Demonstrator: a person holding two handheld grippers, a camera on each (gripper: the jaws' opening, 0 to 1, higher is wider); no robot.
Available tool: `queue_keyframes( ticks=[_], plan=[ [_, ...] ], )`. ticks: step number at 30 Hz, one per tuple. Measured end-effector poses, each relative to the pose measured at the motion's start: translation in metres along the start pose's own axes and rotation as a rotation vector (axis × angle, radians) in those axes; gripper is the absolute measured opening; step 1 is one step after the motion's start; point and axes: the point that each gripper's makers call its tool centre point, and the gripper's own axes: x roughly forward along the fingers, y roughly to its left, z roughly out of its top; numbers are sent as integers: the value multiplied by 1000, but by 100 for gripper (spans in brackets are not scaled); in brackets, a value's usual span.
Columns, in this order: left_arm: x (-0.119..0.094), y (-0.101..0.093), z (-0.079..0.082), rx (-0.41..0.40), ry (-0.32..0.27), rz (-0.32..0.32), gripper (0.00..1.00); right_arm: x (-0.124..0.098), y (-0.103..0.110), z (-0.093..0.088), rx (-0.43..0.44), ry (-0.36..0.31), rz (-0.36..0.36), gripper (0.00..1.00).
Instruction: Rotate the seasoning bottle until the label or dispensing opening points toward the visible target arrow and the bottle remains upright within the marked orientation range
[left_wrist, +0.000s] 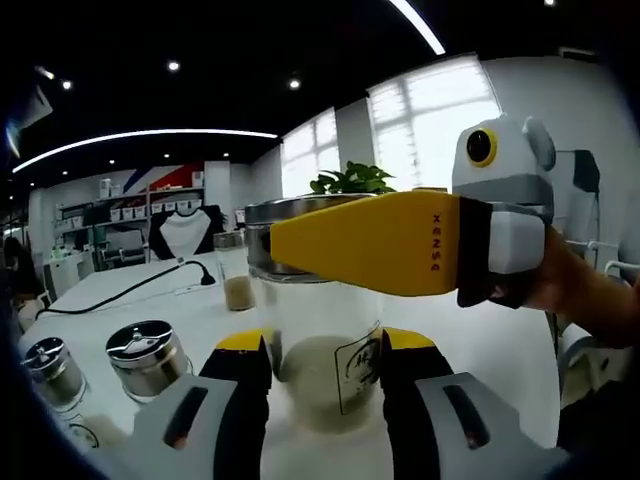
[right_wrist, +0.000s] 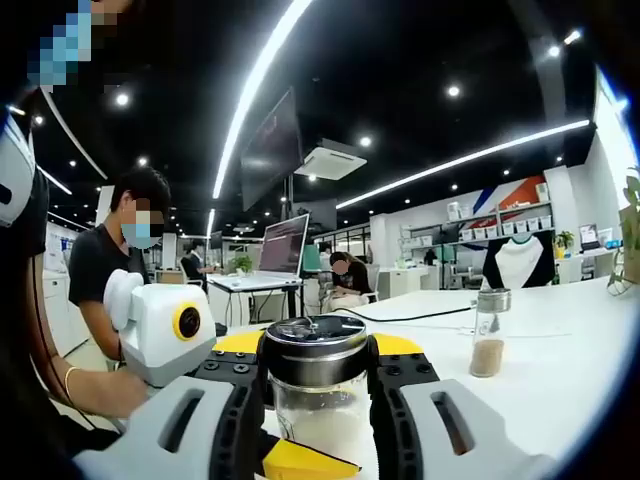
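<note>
The seasoning bottle (left_wrist: 325, 375) is a clear glass jar with pale grains, a printed label (left_wrist: 357, 368) and a metal lid (right_wrist: 315, 345). It stands upright on the white table (left_wrist: 500, 350). My left gripper (left_wrist: 325, 345) is shut on its lower body, one yellow-tipped jaw on each side. My right gripper (right_wrist: 316, 352) is shut on the lid from the side. In the left gripper view the right gripper (left_wrist: 300, 240) comes in from the right, held by a hand, and lies across the lid. One yellow tip of the left gripper (right_wrist: 300, 462) shows below the jar in the right gripper view.
Two small metal-lidded shakers (left_wrist: 150, 355) (left_wrist: 50, 370) stand at the left, and a little bottle of brown powder (left_wrist: 238, 290) (right_wrist: 488, 335) further back. A black cable (left_wrist: 130, 290) crosses the table. A plant (left_wrist: 350, 180) rises behind the jar. People (right_wrist: 125, 255) are at desks beyond.
</note>
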Motion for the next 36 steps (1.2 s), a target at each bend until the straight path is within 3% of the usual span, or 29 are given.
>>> queue_keyframes(
  ticks=[4,8,11,22,36],
  plan=[
    [1,7,-4,42,34,60,44,2,-2,-3,-1,8,-8,37],
    [0,9,-5,52,36,80,44,3,-4,-4,7,7,-10,37],
    [0,15,-8,130,61,125,44,4,-5,-7,0,22,-14,37],
    [-1,23,-6,185,49,178,44,8,-8,-8,-7,23,-12,36],
    [2,24,-15,200,74,185,44,9,-14,-17,7,52,-10,36]
  ],
)
